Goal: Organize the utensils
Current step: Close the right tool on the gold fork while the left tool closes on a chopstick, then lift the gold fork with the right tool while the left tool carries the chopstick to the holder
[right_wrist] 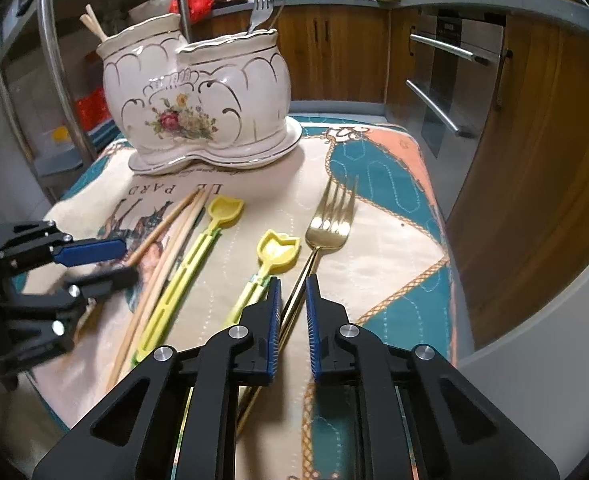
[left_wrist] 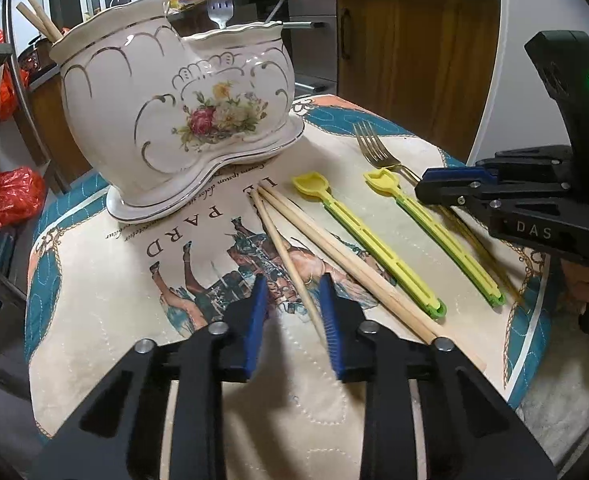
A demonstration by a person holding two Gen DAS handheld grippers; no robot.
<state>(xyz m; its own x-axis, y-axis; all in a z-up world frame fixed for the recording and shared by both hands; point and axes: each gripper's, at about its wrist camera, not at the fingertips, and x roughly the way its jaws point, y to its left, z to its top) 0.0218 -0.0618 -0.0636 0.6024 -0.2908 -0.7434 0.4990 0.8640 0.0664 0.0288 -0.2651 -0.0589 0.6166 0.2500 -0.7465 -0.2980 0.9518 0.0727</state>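
Observation:
A white floral ceramic holder (left_wrist: 182, 108) (right_wrist: 198, 100) stands at the back of the mat. It has wooden chopsticks (left_wrist: 40, 20) in its left cup and a silver fork (left_wrist: 219, 8) in its right. On the mat lie a single chopstick (left_wrist: 282, 256), a chopstick pair (left_wrist: 334, 256), two yellow-green plastic sticks (left_wrist: 358, 236) (right_wrist: 270, 256) and a gold fork (right_wrist: 330, 220). My left gripper (left_wrist: 292, 280) is open, with the single chopstick lying in the gap. My right gripper (right_wrist: 293, 280) straddles the gold fork's handle with a narrow gap, and the pads are not pressing.
A printed quilted mat (left_wrist: 94, 280) covers the small table, whose edge drops off to the right (right_wrist: 454, 280). Behind stand wooden cabinets (left_wrist: 414, 60) and an oven (right_wrist: 446, 80). A metal rack (right_wrist: 54, 60) and red bags (left_wrist: 6, 196) are on the left.

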